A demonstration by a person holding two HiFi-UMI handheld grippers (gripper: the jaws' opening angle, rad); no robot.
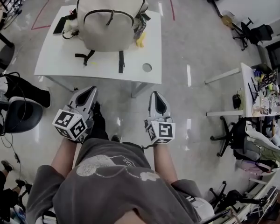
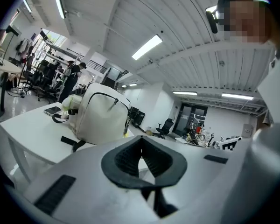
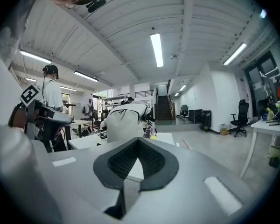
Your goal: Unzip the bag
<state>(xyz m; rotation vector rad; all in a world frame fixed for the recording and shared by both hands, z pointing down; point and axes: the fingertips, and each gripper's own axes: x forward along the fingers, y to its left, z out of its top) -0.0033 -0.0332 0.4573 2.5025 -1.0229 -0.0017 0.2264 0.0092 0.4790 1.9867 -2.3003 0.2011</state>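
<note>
Left tongs and right tongs closed, empty, short of the white counter. The zipped cream fabric backpack at its far edge faces them, ready for reaching.

I can read nothing here. The print on my shirt has a short line of letters, too small and warped to make out. The cube on my left gripper and the one on my right gripper show only black-and-white square patterns.
</note>
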